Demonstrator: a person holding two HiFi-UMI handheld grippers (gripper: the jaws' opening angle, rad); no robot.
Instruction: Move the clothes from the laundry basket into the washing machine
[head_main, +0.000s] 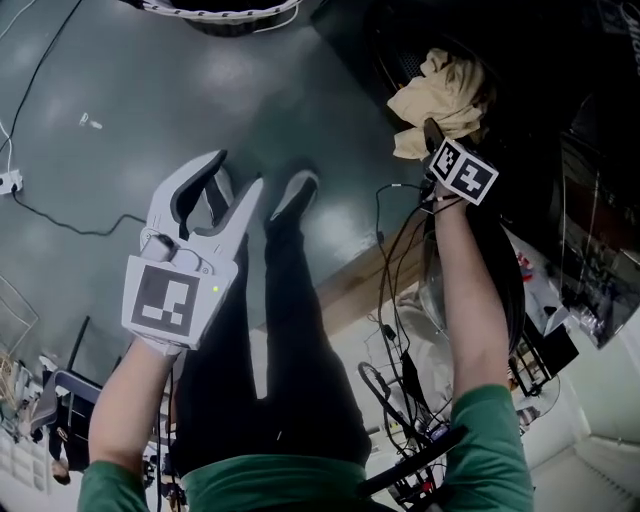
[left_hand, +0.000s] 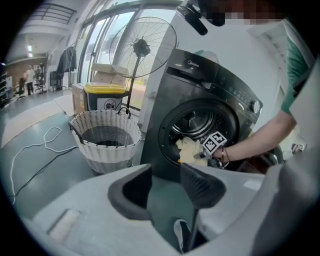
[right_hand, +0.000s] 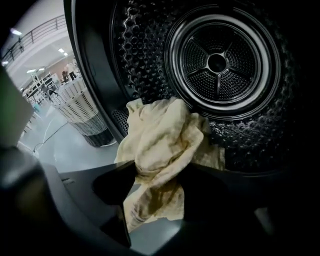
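Hanging bunched from the right claw (right_hand: 157, 182), whose jaws pinch it mid-length, the yellow cloth (right_hand: 160, 135) is at the mouth of the washer (left_hand: 200, 120), in front of the drum (right_hand: 217, 62). To finish well, I judge it should go deeper past the opening before the jaws part, so no tail drapes over the edge. The left claw (left_hand: 165, 187) hovers empty over the floor, jaws apart. Only the right gripper view shows the grip itself. Only the left gripper view looks into the basket (left_hand: 105, 145) beside the washer, and its inside seems bare.
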